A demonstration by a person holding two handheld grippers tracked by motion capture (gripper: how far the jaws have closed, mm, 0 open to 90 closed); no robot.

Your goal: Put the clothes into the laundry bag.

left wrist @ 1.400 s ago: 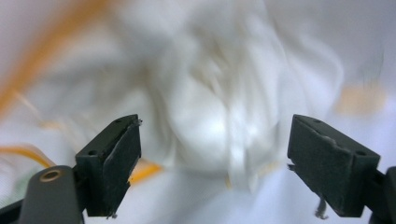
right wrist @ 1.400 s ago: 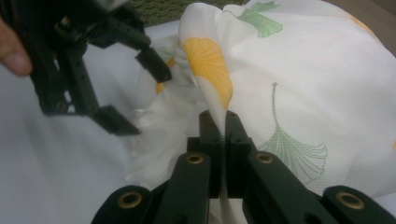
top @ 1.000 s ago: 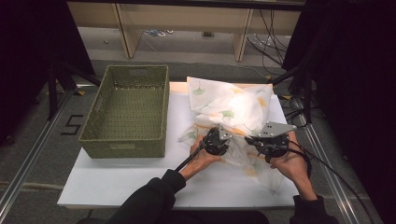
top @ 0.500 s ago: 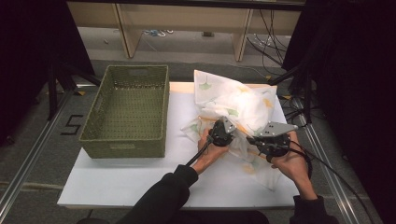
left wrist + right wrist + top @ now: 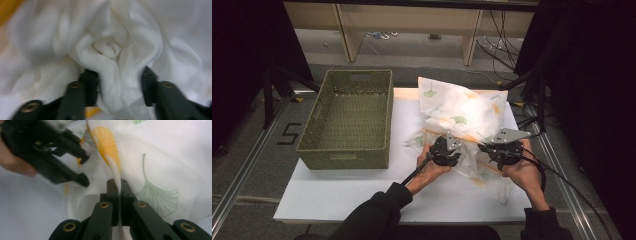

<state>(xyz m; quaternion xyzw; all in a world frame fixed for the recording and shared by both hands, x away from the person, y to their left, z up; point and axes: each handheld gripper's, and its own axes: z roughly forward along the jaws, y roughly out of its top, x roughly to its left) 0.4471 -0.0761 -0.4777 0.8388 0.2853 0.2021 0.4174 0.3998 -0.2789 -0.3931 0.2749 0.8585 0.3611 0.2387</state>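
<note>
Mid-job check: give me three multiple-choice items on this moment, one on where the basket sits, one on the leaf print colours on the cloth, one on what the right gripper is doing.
1. Where is the basket relative to the cloth?
A. On the person's left of it
B. On top of it
C. On the person's right of it

2. Which colours are the leaf prints on the cloth?
A. Blue and red
B. Orange and green
C. Black only

3. What is the right gripper doing?
A. Open above the board
B. Shut on a fold of the cloth
C. Shut on the basket rim

Answers:
1 A, the high view shows the basket standing left of the cloth.
2 B, the right gripper view shows an orange and a green leaf.
3 B, a thin fold is pinched between its fingers.
</note>
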